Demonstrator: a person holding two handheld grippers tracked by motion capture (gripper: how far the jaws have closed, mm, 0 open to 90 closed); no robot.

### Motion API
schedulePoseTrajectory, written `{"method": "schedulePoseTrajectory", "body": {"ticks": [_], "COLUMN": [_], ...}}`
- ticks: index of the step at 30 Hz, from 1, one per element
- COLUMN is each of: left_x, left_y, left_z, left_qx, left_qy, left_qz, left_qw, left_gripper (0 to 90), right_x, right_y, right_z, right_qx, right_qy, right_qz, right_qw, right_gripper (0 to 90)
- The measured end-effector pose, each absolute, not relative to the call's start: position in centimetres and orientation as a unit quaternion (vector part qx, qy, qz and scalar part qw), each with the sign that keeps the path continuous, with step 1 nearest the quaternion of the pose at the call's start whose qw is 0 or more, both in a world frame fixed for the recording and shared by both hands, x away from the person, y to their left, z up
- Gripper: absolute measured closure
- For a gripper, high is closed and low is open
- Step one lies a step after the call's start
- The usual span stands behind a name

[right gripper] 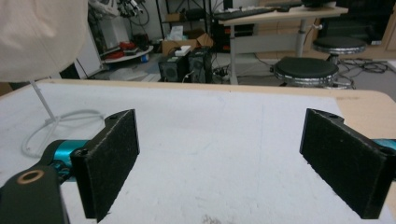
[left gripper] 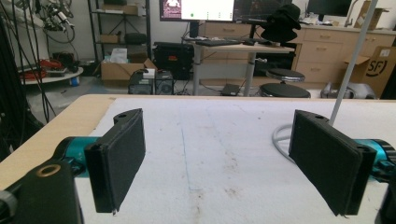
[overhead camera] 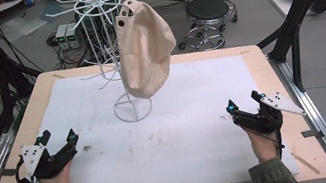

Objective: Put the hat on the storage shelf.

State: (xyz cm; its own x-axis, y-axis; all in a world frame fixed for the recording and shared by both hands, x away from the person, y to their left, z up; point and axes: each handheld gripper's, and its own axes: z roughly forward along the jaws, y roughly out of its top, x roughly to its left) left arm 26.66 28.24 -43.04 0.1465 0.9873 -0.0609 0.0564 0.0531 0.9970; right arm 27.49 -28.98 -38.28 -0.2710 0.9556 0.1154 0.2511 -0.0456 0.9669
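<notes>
A cream fabric cap (overhead camera: 145, 49) hangs from a white wire rack (overhead camera: 104, 15) that stands on a ring base (overhead camera: 133, 110) at the middle of the table; the cap's lower edge (right gripper: 39, 39) fills the upper left of the right gripper view. My left gripper (overhead camera: 59, 137) rests near the table's front left, open, nothing between its pads (left gripper: 119, 158). My right gripper (overhead camera: 243, 101) sits near the front right, also open and empty, pads (right gripper: 109, 158) wide apart. In the left gripper view the rack's ring base (left gripper: 280, 136) and pole show at the right.
A white mat (overhead camera: 169, 136) covers the wooden table (overhead camera: 257, 62). Black frame posts (overhead camera: 294, 43) stand at both sides. Beyond the far edge are stools (overhead camera: 208, 12), small boxes (overhead camera: 67, 36) and cables on the floor.
</notes>
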Motion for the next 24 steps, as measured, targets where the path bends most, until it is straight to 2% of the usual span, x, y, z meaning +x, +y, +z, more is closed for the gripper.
{"method": "schedulePoseTrajectory", "body": {"ticks": [8, 24], "left_x": [26.7, 26.7], "left_y": [28.3, 28.3], "left_z": [-43.1, -43.3], "left_qx": [0.532, 0.536], "left_qy": [0.49, 0.49], "left_qz": [0.434, 0.433], "left_qw": [0.537, 0.533], "left_gripper": [18.9, 18.9], "right_x": [27.1, 26.1], "right_y": [-29.5, -29.3], "right_z": [-40.0, -41.3], "right_qx": [0.521, 0.512], "right_qy": [0.597, 0.579], "right_qz": [0.508, 0.507], "right_qw": [0.337, 0.382], "right_gripper": [10.9, 10.9]}}
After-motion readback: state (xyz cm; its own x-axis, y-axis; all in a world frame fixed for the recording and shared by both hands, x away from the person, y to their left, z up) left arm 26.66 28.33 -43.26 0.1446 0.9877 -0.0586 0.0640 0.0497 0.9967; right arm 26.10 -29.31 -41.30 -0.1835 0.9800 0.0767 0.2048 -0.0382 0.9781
